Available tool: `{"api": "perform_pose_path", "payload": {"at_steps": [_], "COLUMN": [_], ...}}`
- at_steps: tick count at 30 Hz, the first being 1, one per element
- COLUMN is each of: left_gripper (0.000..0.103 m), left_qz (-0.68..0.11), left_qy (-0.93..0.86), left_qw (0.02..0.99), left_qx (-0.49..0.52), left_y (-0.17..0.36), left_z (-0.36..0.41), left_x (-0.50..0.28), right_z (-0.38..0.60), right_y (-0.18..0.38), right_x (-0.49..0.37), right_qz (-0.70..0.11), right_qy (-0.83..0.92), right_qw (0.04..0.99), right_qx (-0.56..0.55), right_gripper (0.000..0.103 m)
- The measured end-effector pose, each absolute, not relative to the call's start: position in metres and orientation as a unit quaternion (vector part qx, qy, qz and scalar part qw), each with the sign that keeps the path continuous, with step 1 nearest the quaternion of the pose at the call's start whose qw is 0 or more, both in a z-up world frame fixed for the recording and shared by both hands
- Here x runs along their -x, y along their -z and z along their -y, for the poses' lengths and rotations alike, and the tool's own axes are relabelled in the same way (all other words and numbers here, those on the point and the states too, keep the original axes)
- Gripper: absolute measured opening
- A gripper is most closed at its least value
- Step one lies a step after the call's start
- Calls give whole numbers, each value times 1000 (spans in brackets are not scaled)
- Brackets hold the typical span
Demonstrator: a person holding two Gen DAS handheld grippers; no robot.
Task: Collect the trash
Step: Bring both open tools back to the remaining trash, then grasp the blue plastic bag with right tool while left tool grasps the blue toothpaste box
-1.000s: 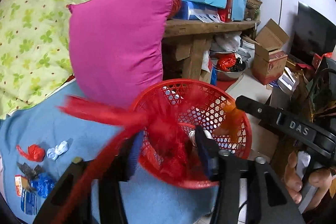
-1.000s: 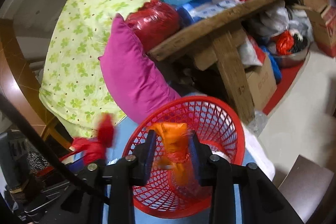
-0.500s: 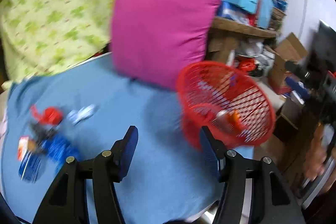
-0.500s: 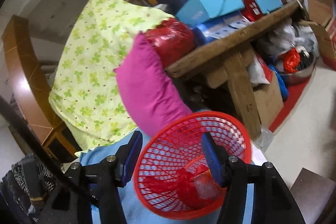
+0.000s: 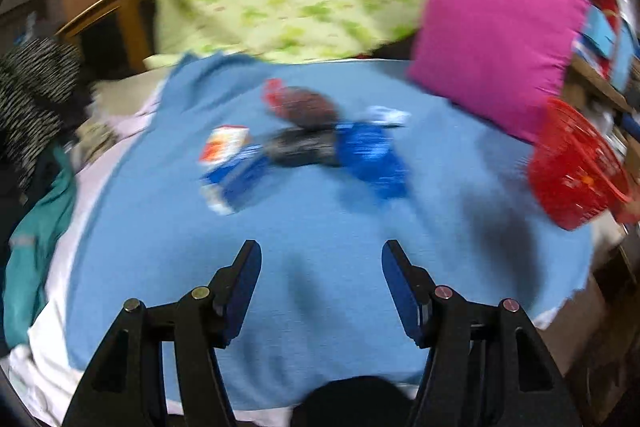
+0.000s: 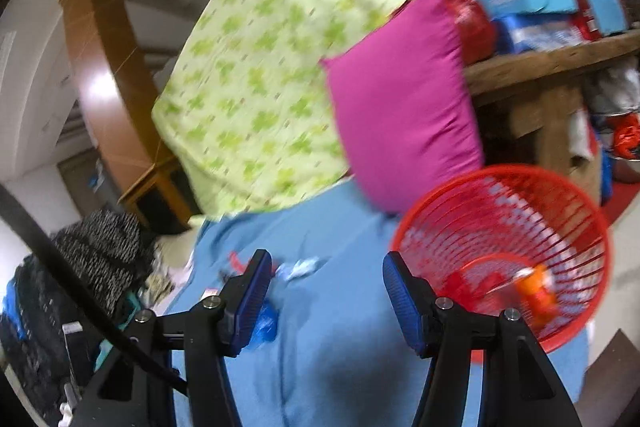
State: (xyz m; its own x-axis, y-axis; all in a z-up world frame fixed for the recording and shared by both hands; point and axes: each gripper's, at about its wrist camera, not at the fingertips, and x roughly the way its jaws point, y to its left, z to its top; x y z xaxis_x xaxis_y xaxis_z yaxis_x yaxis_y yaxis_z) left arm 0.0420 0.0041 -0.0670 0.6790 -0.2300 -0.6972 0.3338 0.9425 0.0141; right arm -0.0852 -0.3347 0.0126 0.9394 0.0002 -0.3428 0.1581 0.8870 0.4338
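- The left gripper (image 5: pixel 321 283) hangs over the blue blanket (image 5: pixel 320 235) with its fingers spread wide and nothing between them.
- The right gripper (image 6: pixel 327 297) is also spread wide and empty, pointing across the blanket with the red basket (image 6: pixel 560 187) just to its right.
- The remaining trash lies in a loose cluster ahead of the left gripper, well apart from the basket: a red and dark scrap (image 5: pixel 304 105), a white crumpled piece (image 5: pixel 386 115), a blue wrapper (image 5: pixel 370 157), a dark wrapper (image 5: pixel 298 149) and a blue, white and orange packet (image 5: pixel 226 163).
- Motion blur hides where one piece ends and the next begins; several seem to touch or overlap.
- The basket sits at the blanket's edge beside the pink pillow (image 5: pixel 496 43) and already holds red and orange scraps (image 6: pixel 534 287).
- The step in hand appears to be going for the next piece of trash.
- To do it well, pick one piece at the edge of the cluster, such as the blue wrapper nearest the left gripper.
- Straddle it with both fingers and press lightly into the blanket so a thin wrapper is caught.
- Close on the bulk of the piece, avoiding a pinch of blanket.
- Working each gripper on a separate piece should keep them from crossing.
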Motion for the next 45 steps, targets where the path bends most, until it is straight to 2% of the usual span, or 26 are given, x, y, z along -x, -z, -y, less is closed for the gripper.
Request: {"api": "perform_pose_path", "payload": {"at_steps": [7, 12, 25, 35, 36, 37, 39, 42, 43, 44, 45], "left_gripper": [65, 65, 68, 68, 66, 57, 52, 41, 18, 0, 0], "left_qz": [-370, -374, -386, -394, -398, -399, -401, -394, -390, -394, -399], "left_qy": [108, 109, 167, 215, 221, 225, 228, 227, 229, 237, 239], "left_qw": [922, 921, 905, 890, 888, 887, 885, 890, 891, 887, 885], "left_qx": [-29, -26, -60, -77, -70, -61, -53, -47, -44, -37, -28], "left_y": [75, 82, 110, 135, 137, 139, 141, 136, 131, 129, 125], "left_z": [-60, -70, -60, -45, -45, -46, -46, -44, -43, -42, -42], "left_x": [-72, -90, -180, -216, -217, -217, -215, -205, -199, -196, -191], "right_z": [286, 259, 206, 184, 184, 184, 181, 184, 185, 188, 190], "right_y": [4, 25, 84, 134, 137, 138, 135, 126, 122, 116, 109], "right_x": [43, 6, -123, -201, -204, -204, -197, -180, -172, -163, -151], "right_qz": [-230, -278, -370, -420, -421, -419, -409, -400, -395, -387, -378], "right_qy": [-14, -50, -76, -76, -79, -83, -88, -89, -90, -90, -90], "right_qw": [953, 940, 910, 891, 888, 888, 893, 897, 899, 902, 906], "right_qx": [-198, -192, -168, -157, -165, -172, -165, -164, -167, -169, -169], "right_gripper": [62, 62, 62, 62, 58, 53, 45, 43, 43, 43, 43]}}
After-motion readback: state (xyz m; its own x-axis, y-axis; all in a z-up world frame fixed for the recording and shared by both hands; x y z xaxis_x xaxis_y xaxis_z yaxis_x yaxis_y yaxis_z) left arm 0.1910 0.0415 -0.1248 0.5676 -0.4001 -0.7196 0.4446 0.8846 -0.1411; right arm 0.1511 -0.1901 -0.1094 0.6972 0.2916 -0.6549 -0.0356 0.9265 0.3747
